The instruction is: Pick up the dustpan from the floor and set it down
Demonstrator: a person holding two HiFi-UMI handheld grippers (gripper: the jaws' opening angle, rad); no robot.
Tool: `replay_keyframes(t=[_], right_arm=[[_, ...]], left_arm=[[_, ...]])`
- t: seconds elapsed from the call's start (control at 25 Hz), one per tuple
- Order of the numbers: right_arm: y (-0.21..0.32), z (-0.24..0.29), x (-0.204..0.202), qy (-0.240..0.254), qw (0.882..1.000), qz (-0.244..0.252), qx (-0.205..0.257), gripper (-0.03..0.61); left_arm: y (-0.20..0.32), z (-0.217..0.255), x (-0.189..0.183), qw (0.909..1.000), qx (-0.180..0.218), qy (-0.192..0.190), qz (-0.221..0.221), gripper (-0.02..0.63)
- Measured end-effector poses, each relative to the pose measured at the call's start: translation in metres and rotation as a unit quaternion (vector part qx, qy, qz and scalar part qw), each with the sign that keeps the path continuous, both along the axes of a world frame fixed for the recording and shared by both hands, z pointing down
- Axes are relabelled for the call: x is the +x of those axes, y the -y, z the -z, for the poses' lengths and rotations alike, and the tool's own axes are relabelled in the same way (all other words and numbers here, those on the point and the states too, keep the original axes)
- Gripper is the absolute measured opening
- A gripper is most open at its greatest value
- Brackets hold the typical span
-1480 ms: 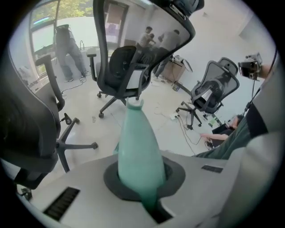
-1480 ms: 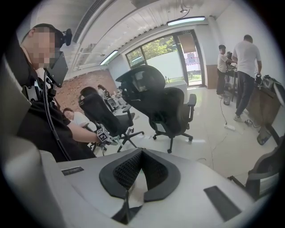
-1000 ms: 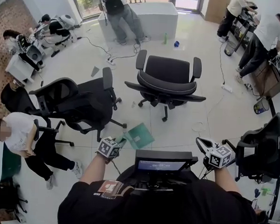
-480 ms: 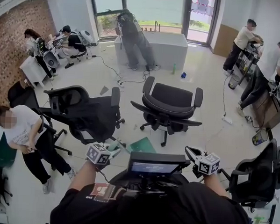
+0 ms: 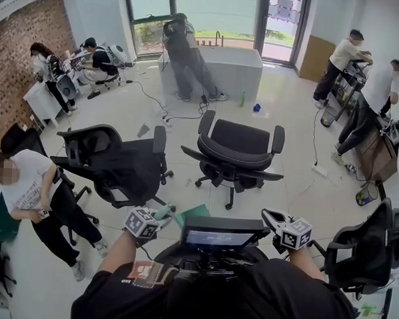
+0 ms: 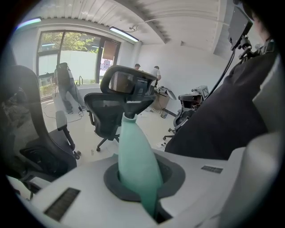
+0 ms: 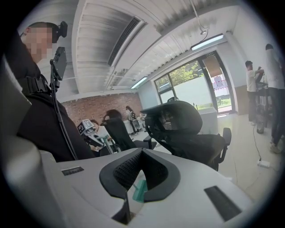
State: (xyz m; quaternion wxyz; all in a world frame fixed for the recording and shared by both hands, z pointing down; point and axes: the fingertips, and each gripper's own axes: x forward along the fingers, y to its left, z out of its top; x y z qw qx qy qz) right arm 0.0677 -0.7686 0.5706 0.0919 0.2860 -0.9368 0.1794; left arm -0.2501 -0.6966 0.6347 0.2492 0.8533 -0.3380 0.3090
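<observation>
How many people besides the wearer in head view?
6: a white-shirted person left; two people back-left; one person at the white counter; two people standing right. Others may be hidden.

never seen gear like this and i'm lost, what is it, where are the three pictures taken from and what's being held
No robot: a person holds hand tongs, one per hand. The wide picture comes from a camera on their head, looking down; the other two come from cameras riding on each pair of tongs. The left tongs are shut on the handle of a green dustpan, held above the floor. The right tongs look shut, holding nothing I can name. Office chairs stand around.
</observation>
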Motion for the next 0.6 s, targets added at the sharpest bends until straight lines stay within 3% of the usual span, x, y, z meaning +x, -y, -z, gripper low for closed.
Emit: replay_keyframes(t=[0.6], right_arm=[[0.002,-0.001,0.001,-0.001,1.000,-0.012,0.006,0.009]], left_arm=[[0.010,-0.001,-0.005,1.0000,0.007,-0.002,0.004,0.018]])
